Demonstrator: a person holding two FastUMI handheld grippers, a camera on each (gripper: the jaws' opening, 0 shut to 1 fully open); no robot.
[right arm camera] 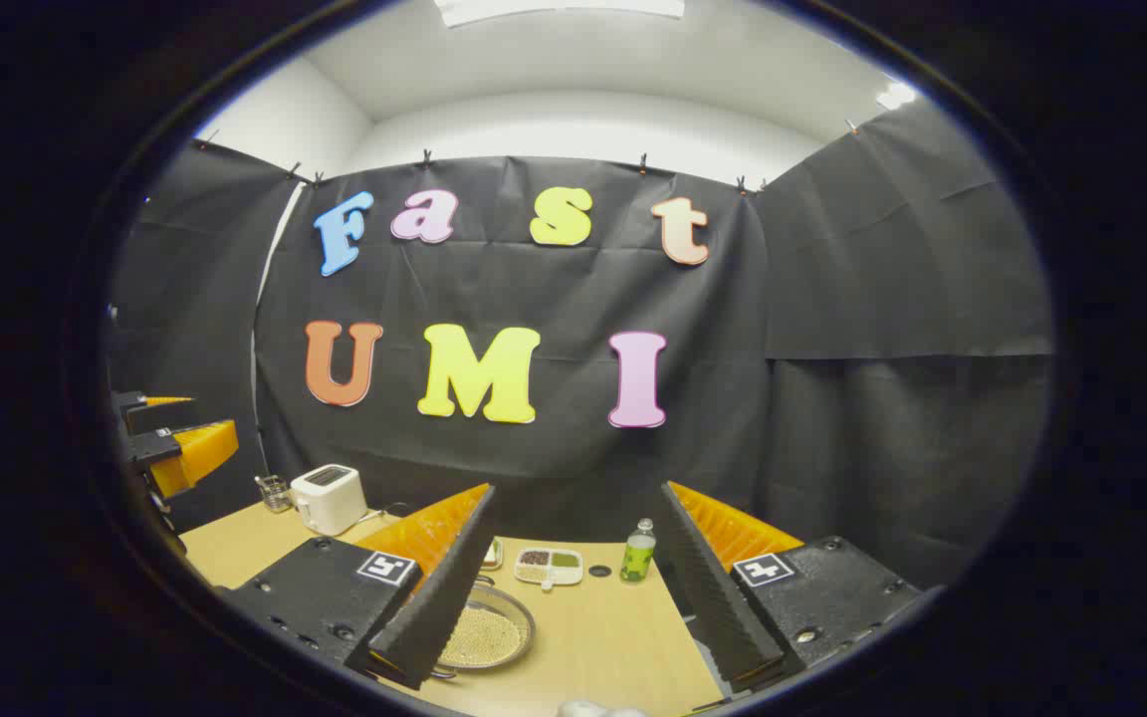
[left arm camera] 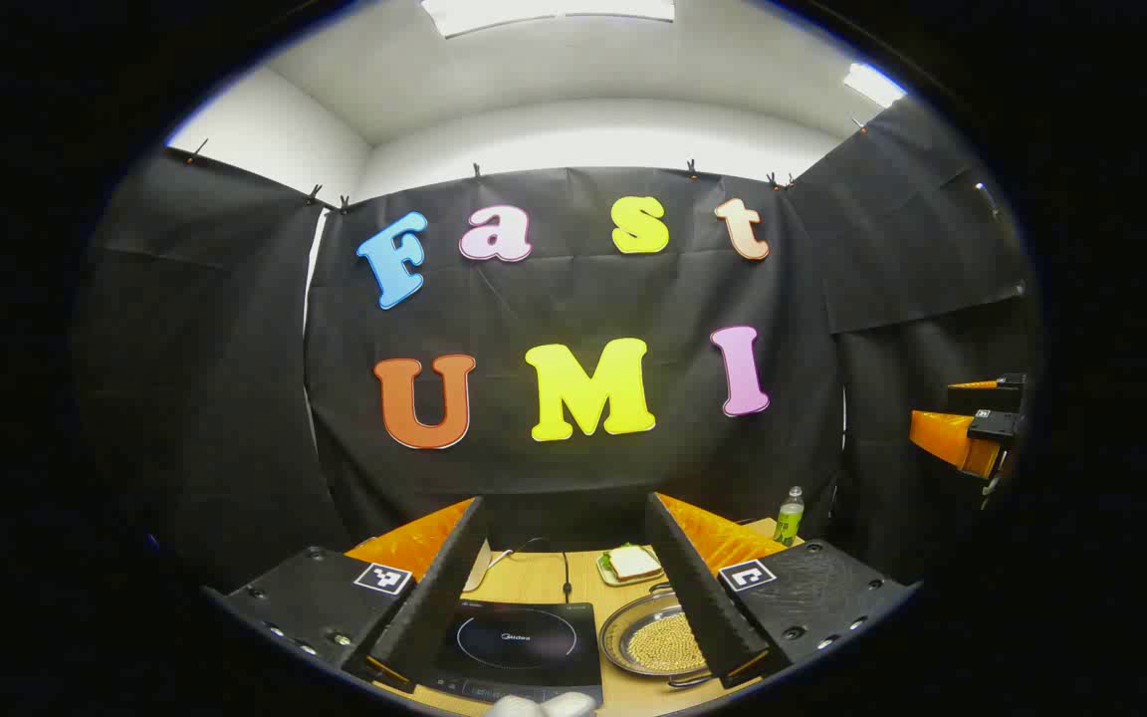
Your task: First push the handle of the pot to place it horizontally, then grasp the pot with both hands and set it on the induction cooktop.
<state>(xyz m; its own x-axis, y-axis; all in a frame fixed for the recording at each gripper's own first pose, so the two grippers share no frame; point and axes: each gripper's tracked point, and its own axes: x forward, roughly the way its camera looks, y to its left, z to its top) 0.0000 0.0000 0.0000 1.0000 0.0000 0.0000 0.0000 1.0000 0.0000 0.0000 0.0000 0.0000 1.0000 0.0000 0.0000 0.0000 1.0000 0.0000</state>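
Observation:
A shallow metal pot (left arm camera: 648, 637) holding yellowish grains sits on the wooden table, just right of the black induction cooktop (left arm camera: 524, 642). One loop handle (left arm camera: 690, 681) points toward me, another points away. My left gripper (left arm camera: 567, 500) hovers open above the table's near side, its right finger crossing the pot's right side. In the right gripper view the pot (right arm camera: 484, 632) lies low and left, partly behind the left finger of my open right gripper (right arm camera: 578, 488). Each gripper shows at the other view's edge: the right gripper (left arm camera: 972, 428) and the left gripper (right arm camera: 180, 448).
A plate with a sandwich (left arm camera: 630, 565) stands behind the pot, and a green bottle (right arm camera: 638, 551) at the back. A divided dish of beans (right arm camera: 549, 566), a white toaster (right arm camera: 328, 498) and a small glass holder (right arm camera: 275, 491) line the far side. A cord (left arm camera: 566, 573) runs behind the cooktop.

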